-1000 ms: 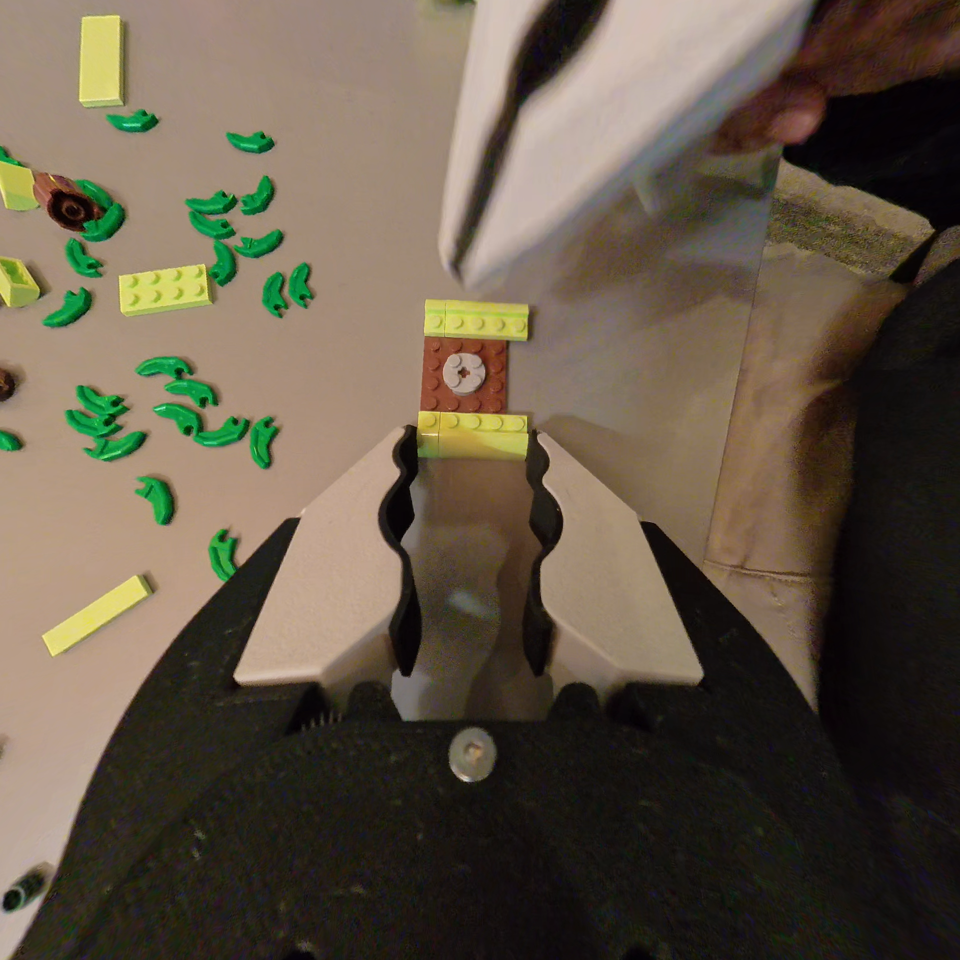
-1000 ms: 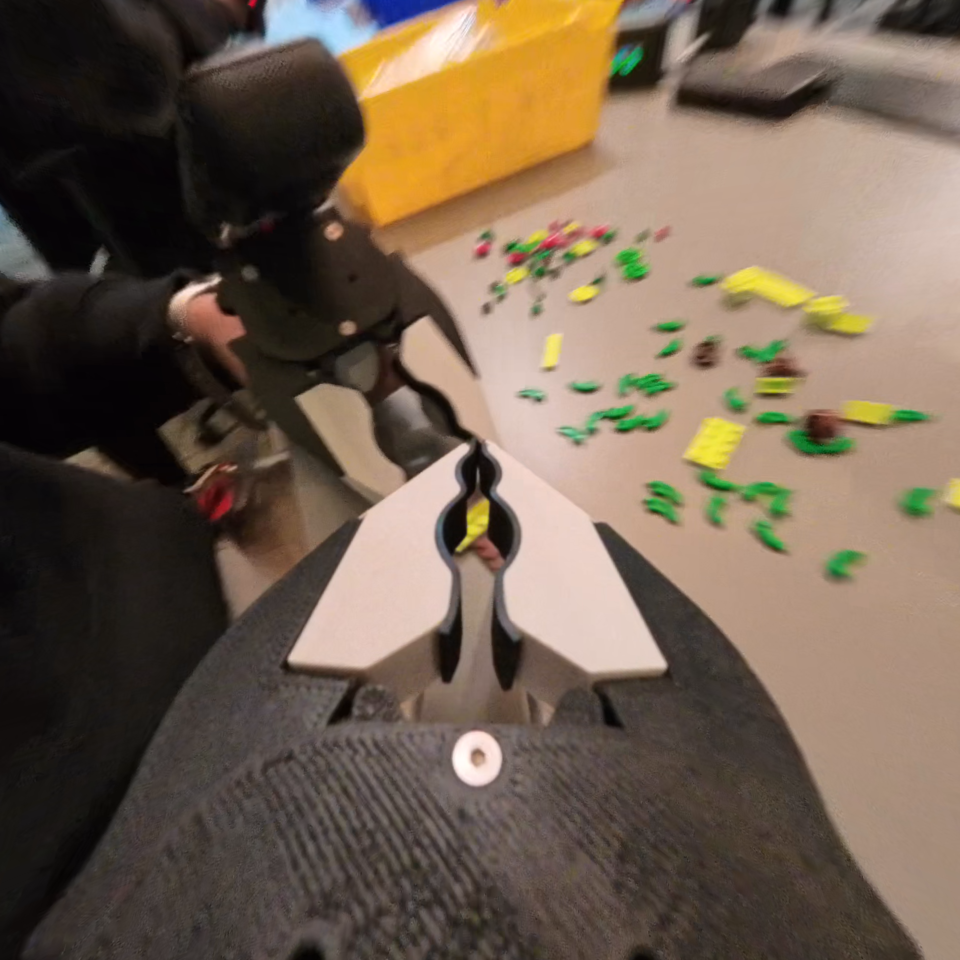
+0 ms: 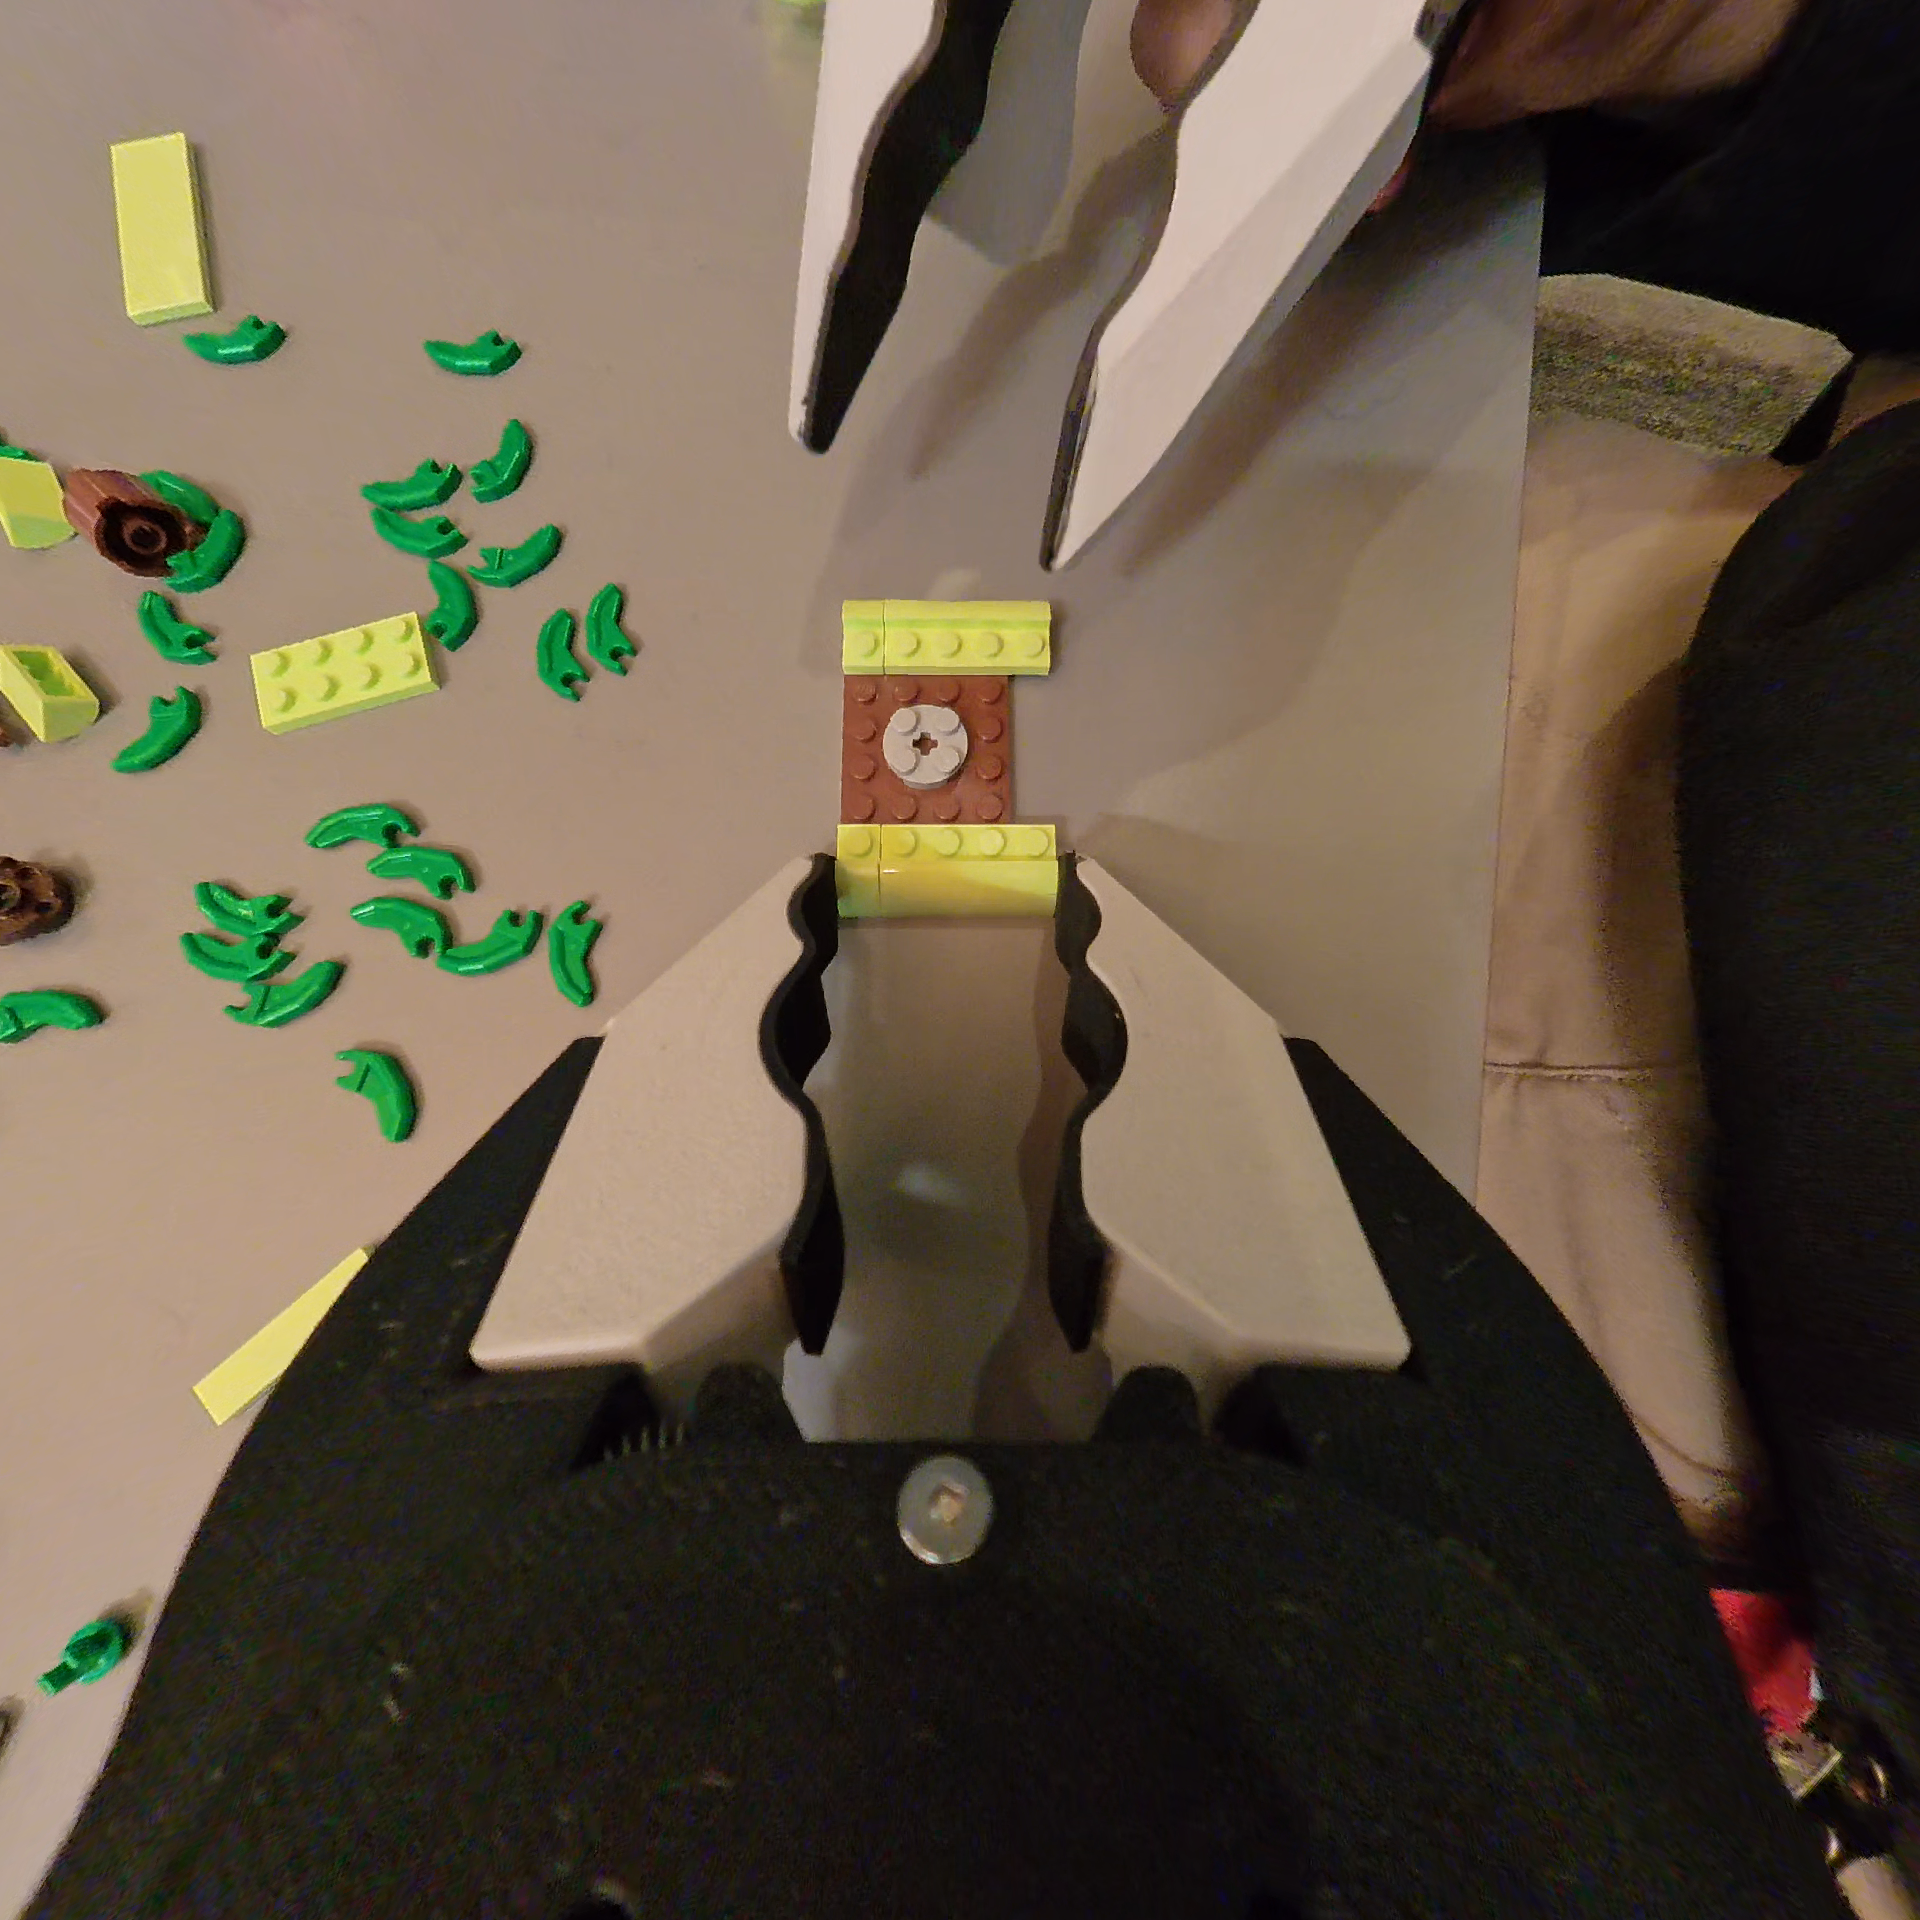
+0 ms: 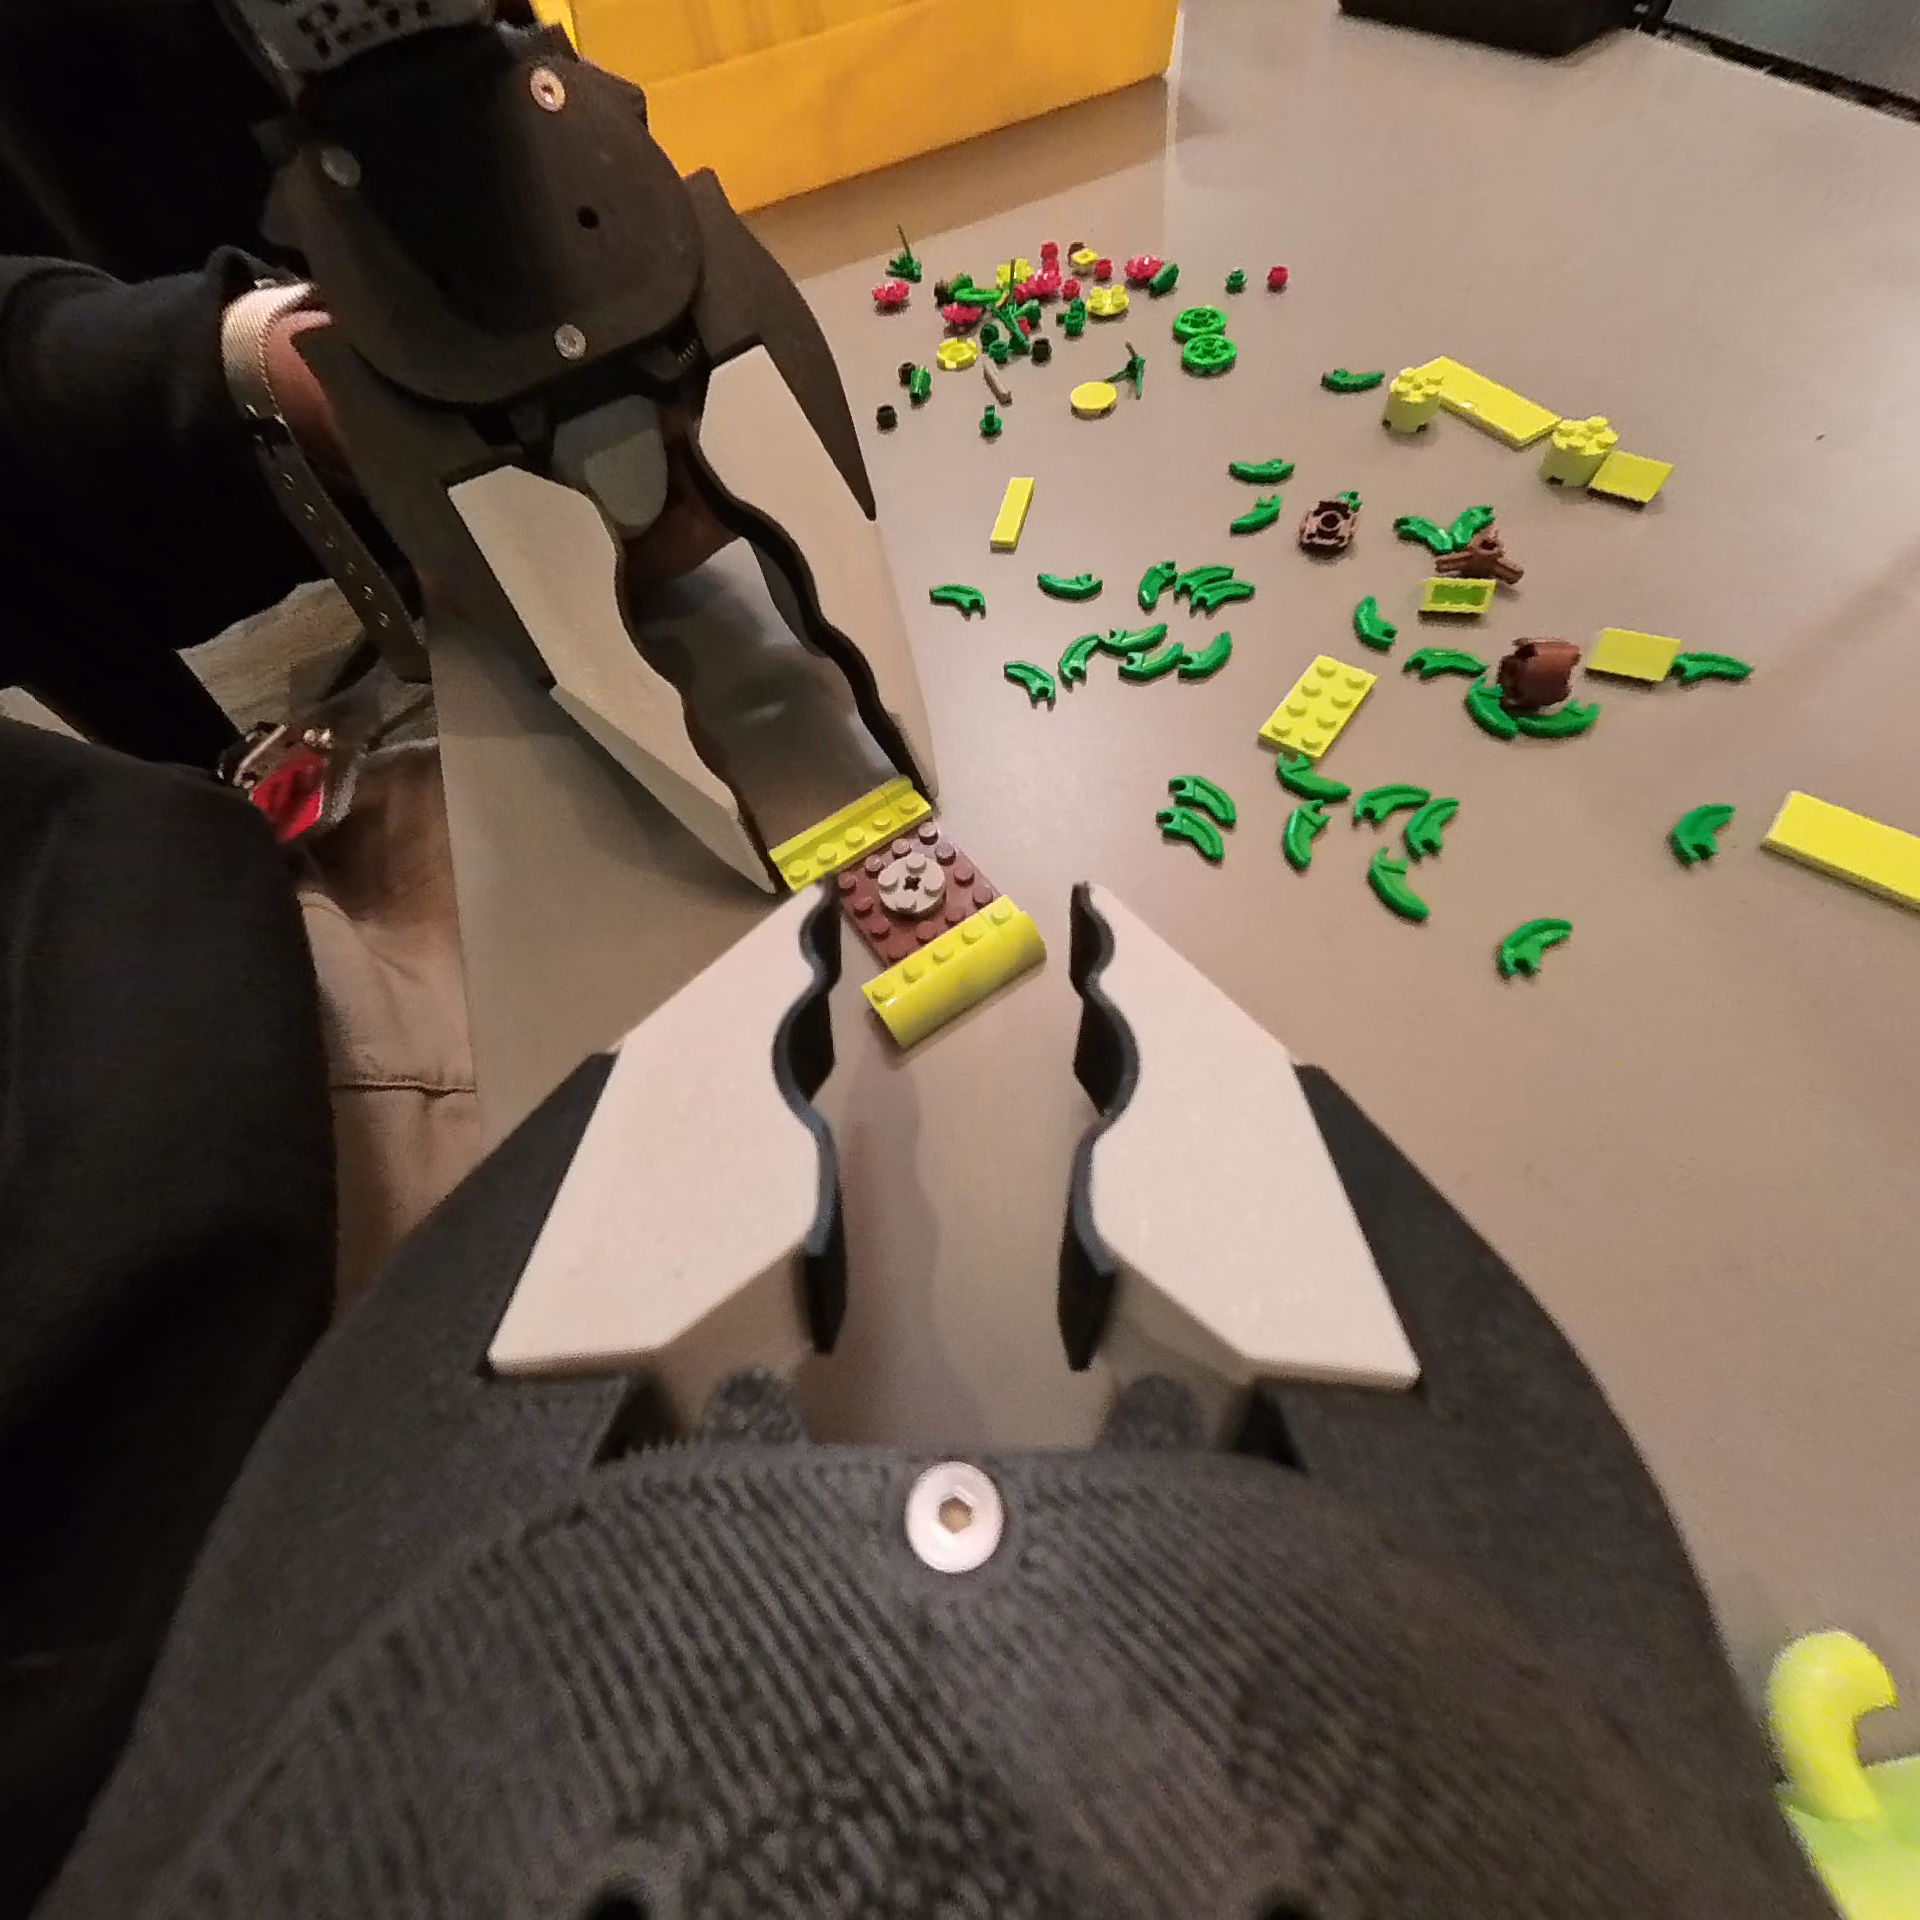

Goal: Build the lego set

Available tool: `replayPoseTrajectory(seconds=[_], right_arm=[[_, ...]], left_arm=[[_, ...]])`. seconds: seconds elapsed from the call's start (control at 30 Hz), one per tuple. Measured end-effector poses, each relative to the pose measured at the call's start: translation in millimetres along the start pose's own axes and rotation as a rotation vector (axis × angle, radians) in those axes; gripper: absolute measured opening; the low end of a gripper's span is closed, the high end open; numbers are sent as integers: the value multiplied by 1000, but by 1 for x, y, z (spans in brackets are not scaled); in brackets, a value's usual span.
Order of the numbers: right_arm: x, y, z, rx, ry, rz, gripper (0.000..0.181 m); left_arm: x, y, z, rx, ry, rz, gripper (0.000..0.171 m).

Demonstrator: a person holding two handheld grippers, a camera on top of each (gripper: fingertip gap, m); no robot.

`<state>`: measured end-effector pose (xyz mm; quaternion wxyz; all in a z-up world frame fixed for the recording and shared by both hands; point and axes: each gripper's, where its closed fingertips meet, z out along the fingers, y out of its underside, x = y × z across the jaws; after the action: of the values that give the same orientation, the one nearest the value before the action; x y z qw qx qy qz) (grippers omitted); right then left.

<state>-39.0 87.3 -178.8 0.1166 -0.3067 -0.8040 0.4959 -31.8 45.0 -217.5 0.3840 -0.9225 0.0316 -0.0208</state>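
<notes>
Right gripper (image 4: 951, 904) opened (yellow bin (image 4: 873, 83) right-view only)

1. right gripper (image 4: 948, 914) hangs with jaws apart, just short of the small lego build (image 4: 914, 906).
2. left gripper (image 4: 847, 831) clamps the build's far lime edge.
3. green leaf pieces (image 4: 1143, 649) lie scattered right of the build.
4. yellow bin (image 4: 883, 94) stands far behind the build.
</notes>
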Motion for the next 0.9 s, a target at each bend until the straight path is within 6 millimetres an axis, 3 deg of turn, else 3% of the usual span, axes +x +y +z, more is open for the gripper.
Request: replayPoseTrajectory(seconds=[0.7, 0.9], right_arm=[[3, 15, 12, -122, 42, -29, 54], [3, 10, 8, -78, 34, -16, 53]], left_arm=[[0, 0, 0, 4, 17, -17, 42], [0, 0, 0, 4, 17, -17, 42]])
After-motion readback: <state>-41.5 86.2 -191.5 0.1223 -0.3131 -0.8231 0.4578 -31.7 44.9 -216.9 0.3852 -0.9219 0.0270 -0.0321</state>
